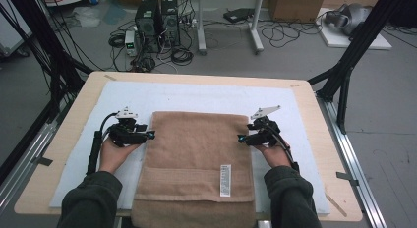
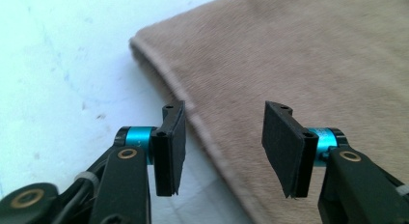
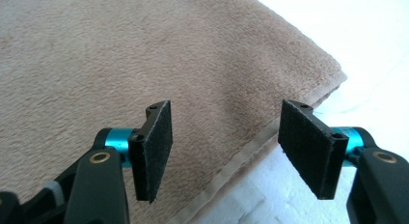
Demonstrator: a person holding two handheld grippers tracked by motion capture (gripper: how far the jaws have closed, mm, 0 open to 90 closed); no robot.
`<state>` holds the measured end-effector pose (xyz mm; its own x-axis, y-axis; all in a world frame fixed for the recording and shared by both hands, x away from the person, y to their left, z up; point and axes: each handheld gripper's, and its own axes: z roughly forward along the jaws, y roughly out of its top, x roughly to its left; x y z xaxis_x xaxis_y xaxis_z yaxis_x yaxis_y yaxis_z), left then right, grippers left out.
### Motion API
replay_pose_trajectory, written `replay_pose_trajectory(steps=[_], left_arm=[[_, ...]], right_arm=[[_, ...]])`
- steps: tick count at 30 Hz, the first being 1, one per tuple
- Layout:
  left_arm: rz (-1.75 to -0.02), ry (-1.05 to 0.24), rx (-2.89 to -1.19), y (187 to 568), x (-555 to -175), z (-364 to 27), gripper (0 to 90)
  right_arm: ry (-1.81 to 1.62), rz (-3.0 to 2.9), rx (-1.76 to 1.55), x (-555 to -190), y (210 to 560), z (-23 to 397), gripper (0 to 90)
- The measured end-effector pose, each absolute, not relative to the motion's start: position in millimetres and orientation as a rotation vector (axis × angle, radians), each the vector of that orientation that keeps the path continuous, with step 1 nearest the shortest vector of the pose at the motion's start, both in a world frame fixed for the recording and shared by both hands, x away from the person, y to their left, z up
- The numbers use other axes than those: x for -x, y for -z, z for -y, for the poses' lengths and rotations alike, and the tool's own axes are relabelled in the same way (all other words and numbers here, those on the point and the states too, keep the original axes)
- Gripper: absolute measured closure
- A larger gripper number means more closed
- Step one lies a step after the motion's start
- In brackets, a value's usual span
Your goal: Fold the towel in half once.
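A folded brown towel (image 1: 196, 154) lies on the white mat (image 1: 206, 98), its near end hanging over the table's front edge, with a white label (image 1: 225, 180) near that end. My left gripper (image 1: 150, 134) sits at the towel's left edge, its jaws open. In the left gripper view the gripper (image 2: 226, 151) straddles the hem of the towel (image 2: 299, 55) without pressing it. My right gripper (image 1: 241, 138) is at the towel's right edge, also open. In the right gripper view the gripper (image 3: 231, 156) hovers over the hem of the towel (image 3: 120, 55), near its far corner.
The mat covers most of a light wooden table (image 1: 74, 110). Black frame struts (image 1: 344, 71) rise at the table's far corners. Computer towers (image 1: 157, 21) and cables stand on the floor beyond.
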<state>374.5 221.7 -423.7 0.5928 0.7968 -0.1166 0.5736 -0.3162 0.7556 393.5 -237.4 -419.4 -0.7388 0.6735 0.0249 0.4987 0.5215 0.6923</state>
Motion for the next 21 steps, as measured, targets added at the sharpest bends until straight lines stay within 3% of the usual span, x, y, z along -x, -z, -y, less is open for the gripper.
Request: replay_pose_trajectory(steps=[13, 16, 19, 21], left_arm=[[-1.111, -0.357, -2.096, 439.5, -376.8, -213.7, 48.5], [-1.123, -0.355, -2.082, 440.0, -376.9, -213.8, 52.4], [-1.135, -0.328, -2.072, 439.6, -378.1, -215.6, 60.3], [-1.123, -0.293, -2.063, 440.0, -378.8, -215.0, 72.1]], right_arm=[[-1.000, -2.553, -1.078, -398.9, 438.1, 238.4, 35.8], [-1.009, -2.550, -1.084, -398.2, 438.3, 237.2, 42.9], [-1.045, -2.571, -1.078, -397.5, 438.0, 237.3, 57.7], [-1.084, -2.604, -1.075, -397.1, 438.2, 236.7, 72.7]])
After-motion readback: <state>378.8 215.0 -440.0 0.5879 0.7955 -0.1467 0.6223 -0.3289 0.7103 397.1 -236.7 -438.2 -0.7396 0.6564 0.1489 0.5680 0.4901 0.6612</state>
